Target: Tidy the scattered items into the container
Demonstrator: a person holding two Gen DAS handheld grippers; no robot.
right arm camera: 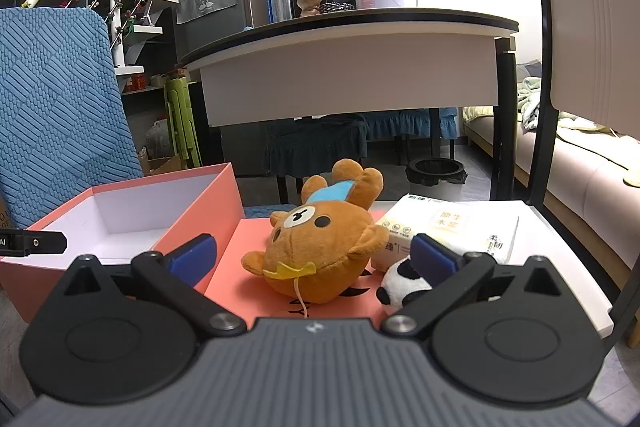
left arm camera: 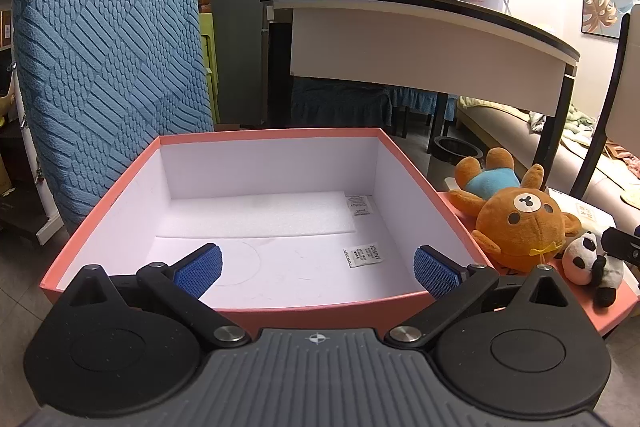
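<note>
A pink box (left arm camera: pixel 132 183) with a white inside stands open; only two small paper sachets (left arm camera: pixel 363 253) lie in it. My left gripper (left arm camera: pixel 316 269) hangs open over its near edge, nothing between the blue pads. To the right, a brown plush bear (left arm camera: pixel 516 219) in a blue shirt lies on its back on the pink lid (left arm camera: pixel 608 311), with a small panda plush (left arm camera: pixel 588 261) beside it. In the right wrist view my right gripper (right arm camera: pixel 312 255) is open just in front of the bear (right arm camera: pixel 320 247). The panda (right arm camera: pixel 400 283) touches its right finger. The box (right arm camera: pixel 208 211) is at left.
A tissue pack (right arm camera: pixel 444 227) lies on the white surface (right arm camera: pixel 560 267) behind the toys. A blue-covered chair back (left arm camera: pixel 108 59) rises left of the box. A table (right arm camera: pixel 360 59) with a bottle stands behind, and a dark chair frame (right arm camera: pixel 544 107) at right.
</note>
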